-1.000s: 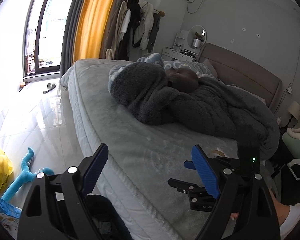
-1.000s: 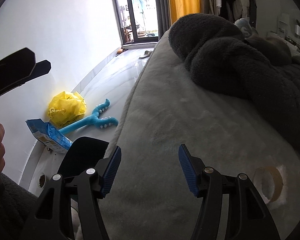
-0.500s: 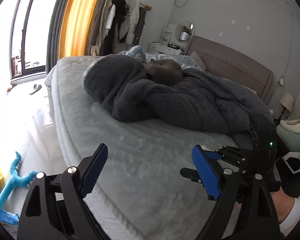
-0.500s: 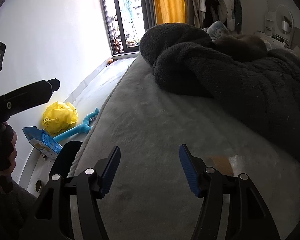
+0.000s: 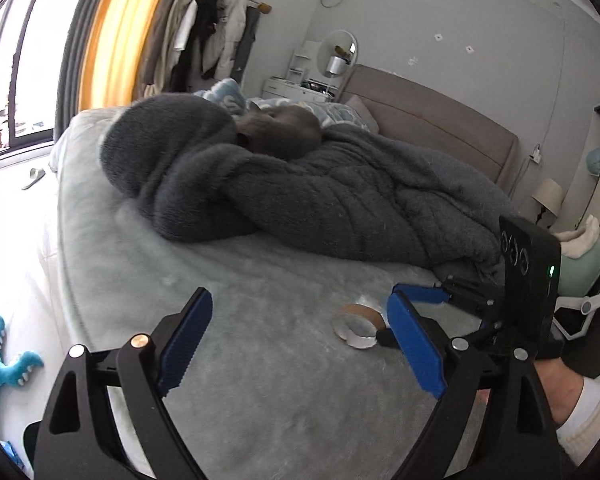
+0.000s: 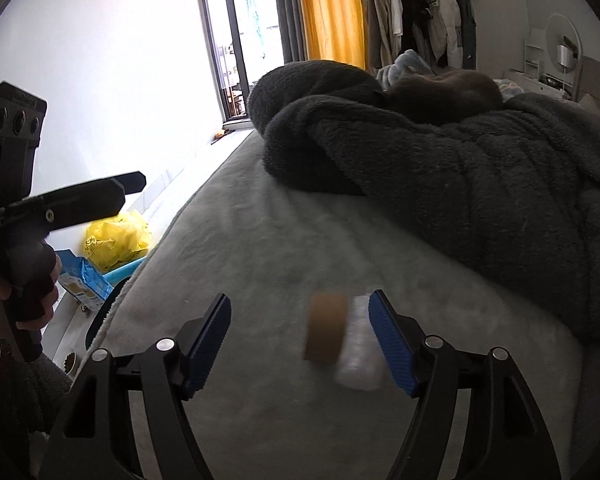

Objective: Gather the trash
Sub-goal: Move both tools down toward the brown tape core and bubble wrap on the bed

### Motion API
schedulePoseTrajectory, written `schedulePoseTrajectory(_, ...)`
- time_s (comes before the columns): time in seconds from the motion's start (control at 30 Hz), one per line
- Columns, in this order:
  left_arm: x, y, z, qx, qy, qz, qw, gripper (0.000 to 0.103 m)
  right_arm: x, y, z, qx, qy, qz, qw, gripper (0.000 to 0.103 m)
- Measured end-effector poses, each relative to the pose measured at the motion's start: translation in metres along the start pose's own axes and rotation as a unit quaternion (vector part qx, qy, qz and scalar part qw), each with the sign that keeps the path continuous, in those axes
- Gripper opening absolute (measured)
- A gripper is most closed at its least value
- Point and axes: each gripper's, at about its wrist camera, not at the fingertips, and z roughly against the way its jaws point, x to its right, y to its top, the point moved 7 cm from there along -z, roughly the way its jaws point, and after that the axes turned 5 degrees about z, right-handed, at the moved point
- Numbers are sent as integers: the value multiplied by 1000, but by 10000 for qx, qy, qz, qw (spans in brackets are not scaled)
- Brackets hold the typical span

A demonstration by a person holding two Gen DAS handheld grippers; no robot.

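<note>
Jaws of the right gripper [image 6: 300,344] stand wide and are opening; blue ribbed pads clear of everything. Between them, toward the pad at 3 o'clock, lies a blurred brown cardboard tape ring with clear tape [image 6: 342,338] on the pale grey plush bedspread [image 6: 260,240]; whether the ring touches that pad cannot be told through the blur. In the left wrist view the same ring [image 5: 358,326] lies flat on the bedspread, just beside the right gripper's blue fingertip [image 5: 414,294], which comes in from 3 o'clock.

Jaws of the left gripper [image 5: 300,344] also wide and opening, nothing between them but bedspread; the ring sits just inside its 3 o'clock pad, further out.

Outward, 12 to 2 o'clock: heaped dark grey fleece blanket [image 5: 300,192] with a grey cat [image 5: 284,132] curled on top. Beyond it, a taupe padded headboard [image 5: 432,120].

Floor at 9 o'clock in the right view: crumpled yellow plastic bag [image 6: 116,240], blue printed packet [image 6: 82,280]. A blue plush toy [image 5: 4,372] lies at 8 o'clock in the left view. A person's hand [image 6: 24,288] grips the left gripper's handle at 9 o'clock.
</note>
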Motion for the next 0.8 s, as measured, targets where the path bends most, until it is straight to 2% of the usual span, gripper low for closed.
schedulePoseTrajectory(0.17,13,-10,-22,-182,-68,-131,9997,92,23,-5,7,-2,46,52,10000,78)
schedulePoseTrajectory(0.43,29,-21,-62,-481,-314,-120,9983,93,40,-16,13,-84,206,348,9991,82)
schedulePoseTrajectory(0.6,50,-21,-79,-586,-790,-112,9951,93,50,-22,13,-158,242,510,9983,83)
schedulePoseTrajectory(0.8,60,-29,-100,-875,-984,-171,9912,93,58,-28,9,-271,438,622,9967,85)
